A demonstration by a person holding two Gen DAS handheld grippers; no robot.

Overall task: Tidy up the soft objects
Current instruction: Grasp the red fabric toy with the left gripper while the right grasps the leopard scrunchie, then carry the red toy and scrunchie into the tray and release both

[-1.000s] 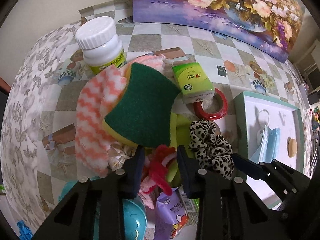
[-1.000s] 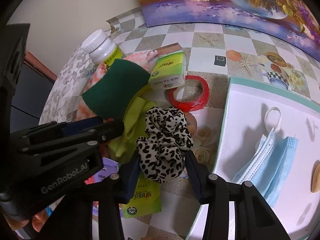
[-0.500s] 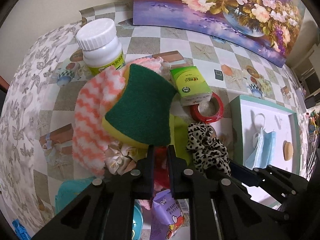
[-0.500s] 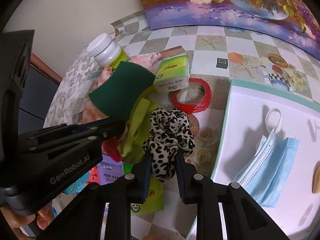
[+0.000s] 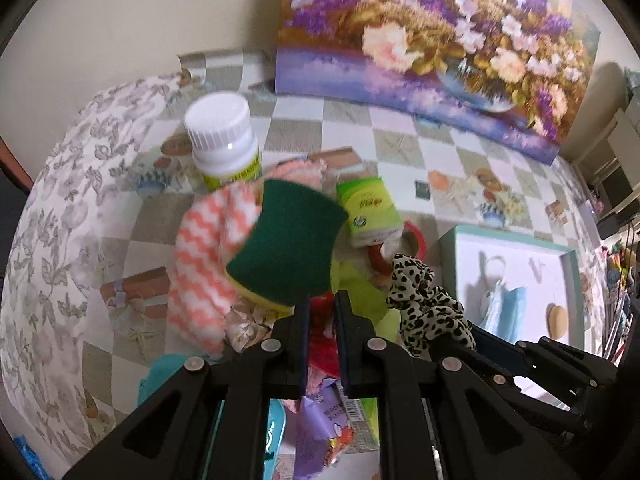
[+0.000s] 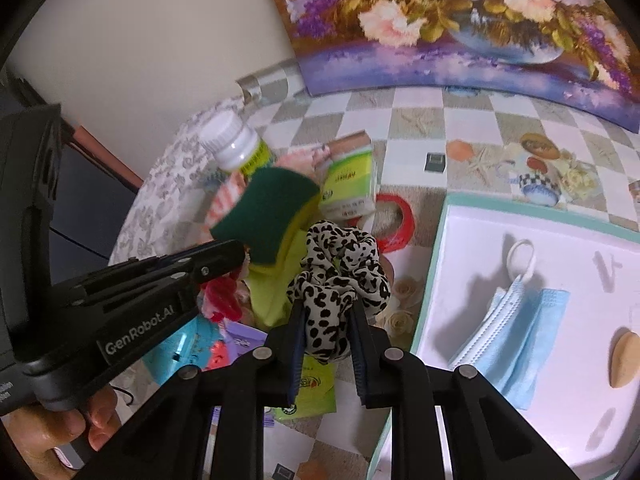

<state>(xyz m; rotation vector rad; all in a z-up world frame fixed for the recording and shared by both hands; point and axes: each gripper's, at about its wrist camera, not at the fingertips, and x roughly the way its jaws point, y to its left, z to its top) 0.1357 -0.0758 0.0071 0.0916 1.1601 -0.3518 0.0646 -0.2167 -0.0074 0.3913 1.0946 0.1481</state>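
Observation:
My left gripper [image 5: 321, 307] is shut on a red soft item [image 5: 321, 334] and holds it raised above the pile; it also shows in the right wrist view [image 6: 222, 294]. My right gripper [image 6: 325, 309] is shut on a leopard-print scrunchie [image 6: 338, 270], also seen in the left wrist view [image 5: 424, 300]. A green-and-yellow sponge [image 5: 286, 250] lies on an orange-and-white zigzag cloth [image 5: 200, 264]. A yellow-green cloth [image 6: 276, 288] lies under them. A white tray [image 6: 560, 248] at the right holds a blue face mask [image 6: 516, 332].
A white-capped bottle [image 5: 224, 140], a green tissue pack [image 5: 370, 210] and a red tape roll [image 6: 394, 222] sit behind the pile. A purple packet [image 5: 324, 424] and a teal item [image 6: 176, 344] lie near me. A flower painting [image 5: 440, 40] stands at the back.
Both grippers closed: the left on the red item, the right on the scrunchie. Both have since lifted up and back from the pile with their items.

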